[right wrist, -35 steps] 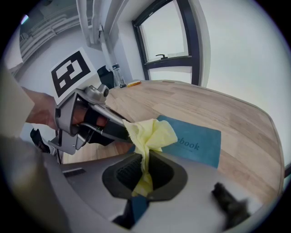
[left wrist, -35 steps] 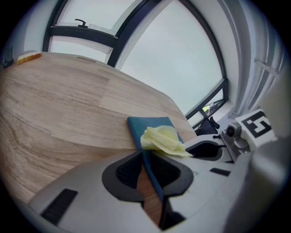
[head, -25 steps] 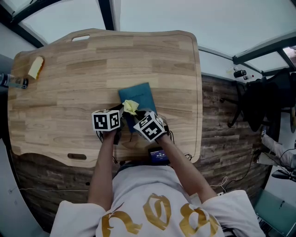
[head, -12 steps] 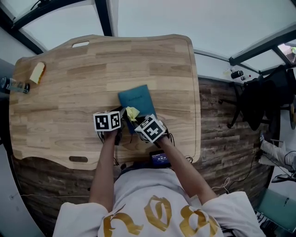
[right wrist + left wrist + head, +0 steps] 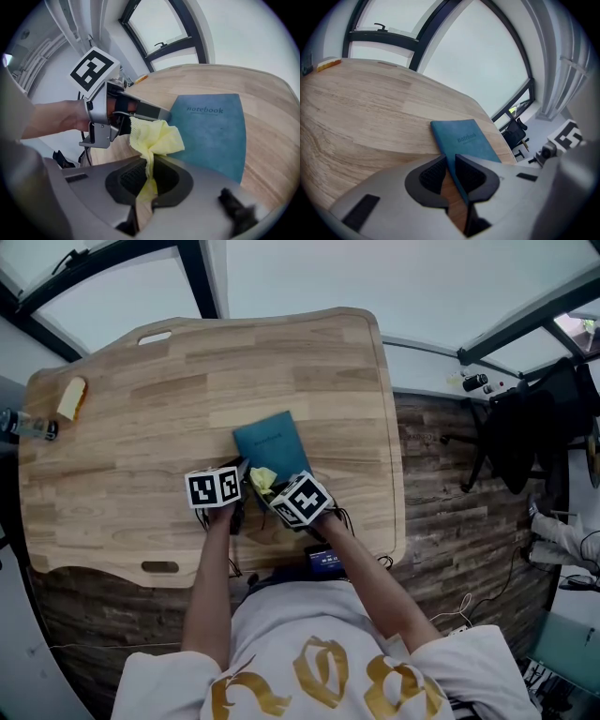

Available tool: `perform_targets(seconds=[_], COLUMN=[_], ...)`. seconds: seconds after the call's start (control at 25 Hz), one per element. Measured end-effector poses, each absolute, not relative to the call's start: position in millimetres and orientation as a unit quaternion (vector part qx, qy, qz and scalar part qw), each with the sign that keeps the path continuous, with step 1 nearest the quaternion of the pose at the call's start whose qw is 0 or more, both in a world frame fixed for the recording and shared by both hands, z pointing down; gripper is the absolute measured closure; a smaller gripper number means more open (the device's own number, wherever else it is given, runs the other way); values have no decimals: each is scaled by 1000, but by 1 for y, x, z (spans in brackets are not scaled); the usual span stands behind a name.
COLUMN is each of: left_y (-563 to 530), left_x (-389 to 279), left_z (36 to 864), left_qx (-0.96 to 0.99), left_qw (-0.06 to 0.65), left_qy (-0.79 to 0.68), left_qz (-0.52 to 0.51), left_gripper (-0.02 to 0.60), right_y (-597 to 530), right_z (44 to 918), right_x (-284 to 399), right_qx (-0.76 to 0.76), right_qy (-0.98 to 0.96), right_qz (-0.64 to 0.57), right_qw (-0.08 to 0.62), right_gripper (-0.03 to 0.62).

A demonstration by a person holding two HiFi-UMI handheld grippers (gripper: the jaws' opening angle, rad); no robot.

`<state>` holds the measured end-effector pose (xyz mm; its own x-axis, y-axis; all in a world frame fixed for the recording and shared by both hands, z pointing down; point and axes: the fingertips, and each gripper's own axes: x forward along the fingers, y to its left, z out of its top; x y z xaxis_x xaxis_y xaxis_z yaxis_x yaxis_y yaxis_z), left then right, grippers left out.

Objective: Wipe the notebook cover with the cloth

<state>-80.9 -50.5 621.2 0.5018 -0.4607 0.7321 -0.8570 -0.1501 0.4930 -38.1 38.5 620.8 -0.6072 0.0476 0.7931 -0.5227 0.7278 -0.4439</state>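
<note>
While the left gripper (image 5: 449, 174) pinches the near edge of the notebook (image 5: 464, 140), which lies flat on the table (image 5: 141, 427), the right gripper (image 5: 147, 180) is clamped on the cloth (image 5: 157, 137) — a soft, limp yellow wad over the notebook's near corner. The notebook looks thin, light and prone to sliding — so an edge hold seems sensible.

Left gripper (image 5: 449, 174): in its own view the notebook (image 5: 464, 140) near corner disappears behind its jaws. Right gripper (image 5: 149, 180): cloth (image 5: 157, 136) tail drops between its jaws, end out of sight. Notebook edge nearest it is hidden by the gripper itself. Head view: both jaw pairs and the notebook's near end sit under the grippers. Yellow item (image 5: 71, 397) far beyond the left gripper: too small to ID.
</note>
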Motion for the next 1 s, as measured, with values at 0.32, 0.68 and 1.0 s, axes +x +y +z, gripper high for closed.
perform_targets(seconds=[0.32, 0.68, 1.0], left_y=[-51, -50, -51], left_x=[-81, -81, -81], left_z=[621, 621, 621], left_qx=[729, 729, 732], left_qw=[470, 470, 468], left_qy=[-450, -450, -448], left_qz=[211, 212, 212], left_gripper=[512, 512, 512], right_y=[47, 37, 28], right_z=[623, 622, 623], right_x=[-35, -13, 11], right_qx=[145, 182, 214], right_qy=[-832, -826, -823], right_qz=[338, 344, 333], right_qw=[416, 408, 408], right_gripper=[557, 557, 557])
